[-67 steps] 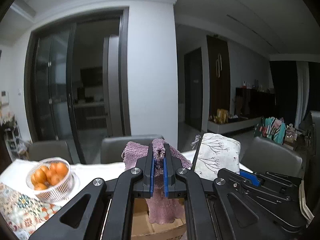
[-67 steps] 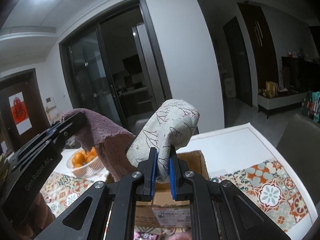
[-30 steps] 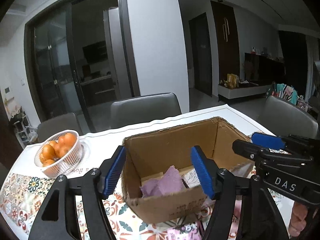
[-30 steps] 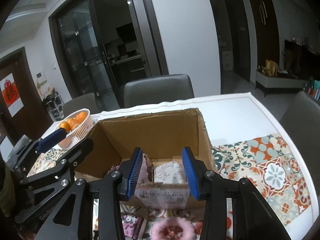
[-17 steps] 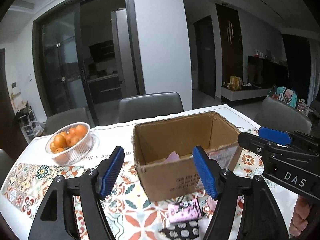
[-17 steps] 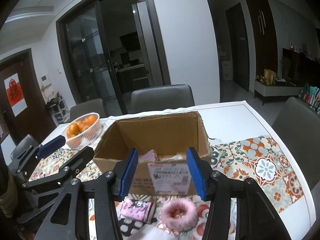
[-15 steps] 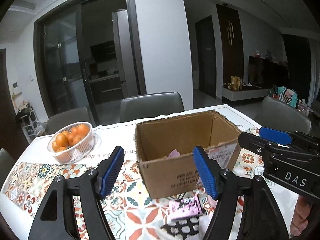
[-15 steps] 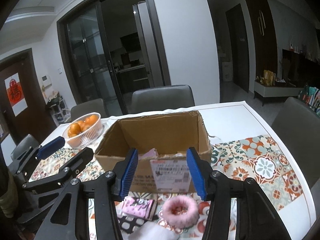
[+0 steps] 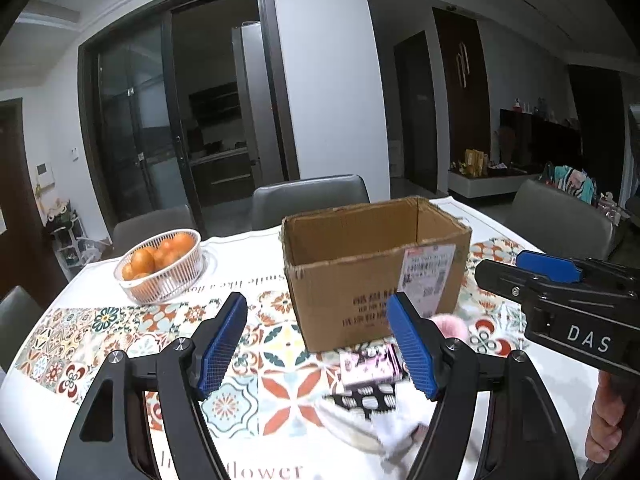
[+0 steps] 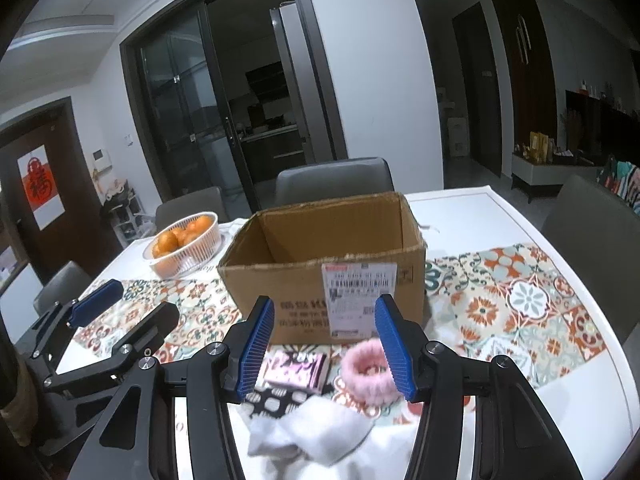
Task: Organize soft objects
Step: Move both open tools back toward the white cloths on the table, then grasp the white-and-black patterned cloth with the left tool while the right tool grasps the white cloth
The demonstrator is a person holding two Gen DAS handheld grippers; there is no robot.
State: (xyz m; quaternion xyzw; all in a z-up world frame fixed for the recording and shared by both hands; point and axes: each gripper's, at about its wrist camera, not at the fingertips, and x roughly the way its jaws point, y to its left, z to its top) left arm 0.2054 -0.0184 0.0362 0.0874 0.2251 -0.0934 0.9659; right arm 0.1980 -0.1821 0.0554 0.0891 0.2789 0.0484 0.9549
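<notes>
Between R fingers: right gripper (image 10: pixel 325 346) jaws wide apart, nothing held; pink fluffy ring (image 10: pixel 369 373) sits just inside the R pad, touching or nearly so, can't tell which.
L fingers: left gripper (image 9: pixel 318 346) also spread wide, empty; hangs above table near its front edge.
Key relation: ring lies ahead of and below R fingers, off to their R side; round, no long axis. R gripper looks nearer to it, so likely R's pick.
Other soft items: pink patterned pack (image 10: pixel 296 370) lies flat, long axis roughly across the fingers, between ring and L pad; black/white dotted cloth (image 10: pixel 272 400) under its near edge; white sock-like cloth (image 10: pixel 316 434) bunched closest to table's front edge, blurred.
Ring look: fuzzy pink, hollow centre, prob. squashes easily.
Box: cardboard box (image 10: pixel 320 280) open top, mid-table behind the items; contents not visible.
Far L: basket of oranges (image 10: pixel 184 246) toward back-left edge, well apart.
</notes>
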